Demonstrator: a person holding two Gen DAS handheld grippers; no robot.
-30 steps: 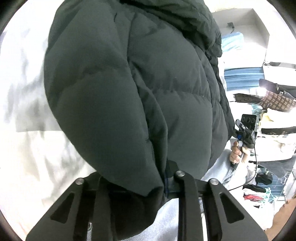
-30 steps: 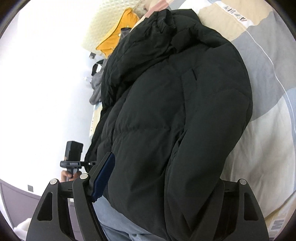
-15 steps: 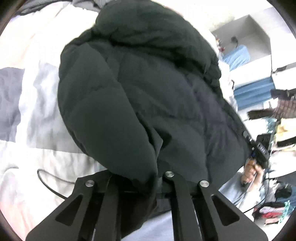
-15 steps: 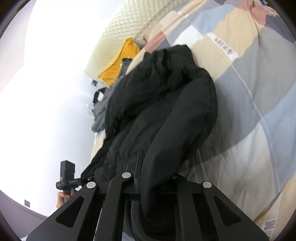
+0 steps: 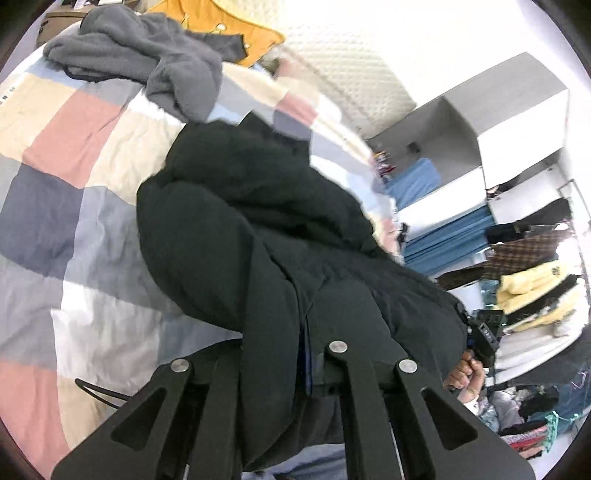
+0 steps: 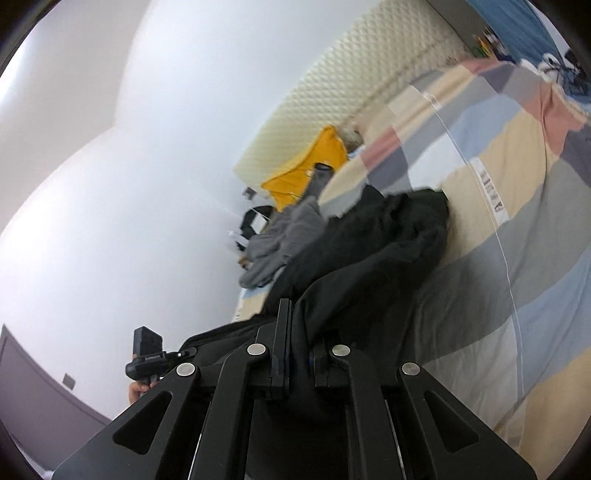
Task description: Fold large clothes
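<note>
Hard to make out on the left claw (image 5: 303, 332): the tips and almost the whole left finger, buried under the black puffer jacket (image 5: 240, 229). Only a thin blue strip of pad visible in the narrow gap. Closed tight on a thick fold of the jacket hem, with fabric spilling over both sides of the claw and down out of the picture.

Much the same for the right claw (image 6: 299, 332): pinched narrow on another edge of the same jacket (image 6: 388, 240), with cloth squeezed between the two pads and the lower part of the garment cut off by the claw body.

Beyond both claws, the jacket stretched away in a crumpled mound, its far end resting on the patchwork quilt (image 5: 55, 184) of the bed and its near end lifted. Hood or collar bunched at the far end, not possible to tell which. In the left view, motion blur along the jacket's upper edge.

At the jacket's right edge in the left view, part of the right hand (image 5: 463, 373) around a black handle. In the right view, only some fingers of the left hand (image 6: 136, 391), half hidden behind the claw frame.

Near the headboard, well apart from the jacket, a grey fleece garment (image 5: 147, 48) in a heap, and a yellow garment (image 5: 236, 26) just beside it.

At the right of the left view, an open white cabinet (image 5: 517, 122) with something blue (image 5: 417, 181) inside, too blurred to name.
</note>
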